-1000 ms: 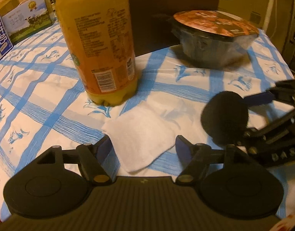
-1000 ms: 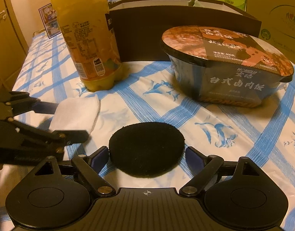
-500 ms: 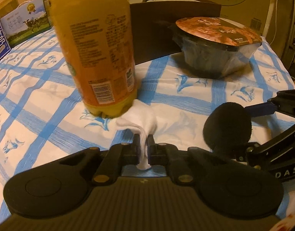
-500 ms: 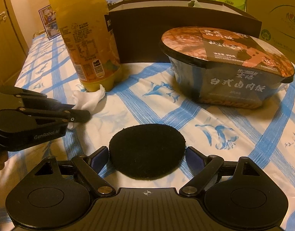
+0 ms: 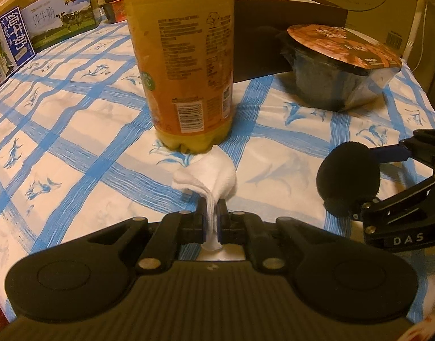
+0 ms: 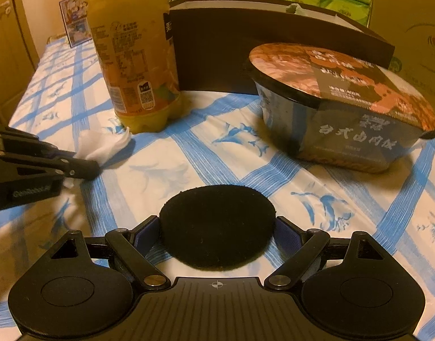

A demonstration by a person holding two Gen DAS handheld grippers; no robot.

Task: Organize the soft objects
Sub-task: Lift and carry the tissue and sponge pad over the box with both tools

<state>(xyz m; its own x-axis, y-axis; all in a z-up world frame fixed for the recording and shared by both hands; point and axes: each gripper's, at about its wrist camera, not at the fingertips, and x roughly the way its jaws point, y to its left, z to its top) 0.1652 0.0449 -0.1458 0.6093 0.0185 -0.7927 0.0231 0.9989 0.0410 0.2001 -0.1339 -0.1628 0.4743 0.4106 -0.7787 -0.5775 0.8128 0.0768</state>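
Observation:
My left gripper is shut on a white cloth pad, which bunches up between the fingers just in front of the orange drink bottle. The pad and left gripper also show at the left of the right wrist view, the pad beside the bottle. A round black pad lies on the tablecloth between the fingers of my right gripper, whose jaws stand close against its sides. The black pad and right gripper show at the right of the left wrist view.
A sealed instant-meal bowl stands at the right. A dark brown open box stands behind bottle and bowl. Milk cartons line the far left edge of the blue-checked tablecloth. Cardboard boxes stand behind.
My left gripper shut on the white pad, which crumpled and rose from lying flat. My right gripper's fingers narrowed from wide open to against the black pad's sides.

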